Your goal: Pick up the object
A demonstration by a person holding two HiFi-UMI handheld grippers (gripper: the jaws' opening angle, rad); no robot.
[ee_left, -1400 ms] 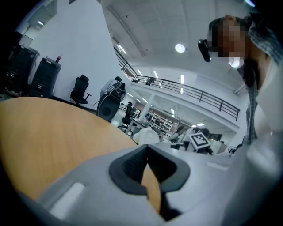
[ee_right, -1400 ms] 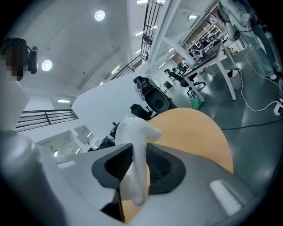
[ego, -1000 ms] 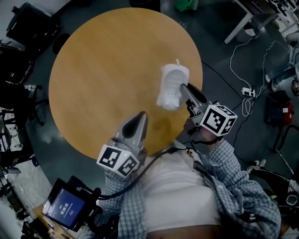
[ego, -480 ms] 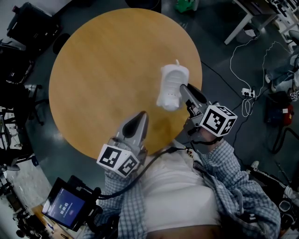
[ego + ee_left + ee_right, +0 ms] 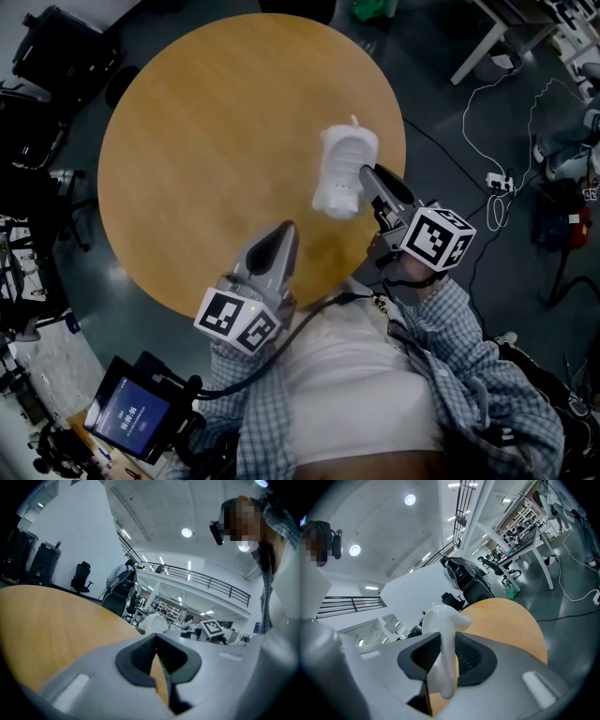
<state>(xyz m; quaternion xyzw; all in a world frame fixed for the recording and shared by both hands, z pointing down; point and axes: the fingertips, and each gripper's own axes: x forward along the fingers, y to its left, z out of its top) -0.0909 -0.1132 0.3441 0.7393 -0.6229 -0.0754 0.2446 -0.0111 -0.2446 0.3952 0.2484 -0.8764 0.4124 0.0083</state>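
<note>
The right gripper point(image 5: 368, 178) is seen clamped on a white object point(image 5: 345, 169): in the right gripper view its two dark ribbed pads point(image 5: 469, 654) are held a moderate way apart and are pressed against either side of the object point(image 5: 440, 620), which stands up between them and hangs a little below them. The left gripper point(image 5: 285, 232) is held with nothing in it, its jaws brought together at the tips, as the left gripper view point(image 5: 156, 637) shows. The object is of glossy white plastic, rounded and moulded, with shallow ridges across its body and a small nub at its far end. It is held over the right part of the round wooden table point(image 5: 216, 141), near the edge; whether it touches the tabletop cannot be told.
</note>
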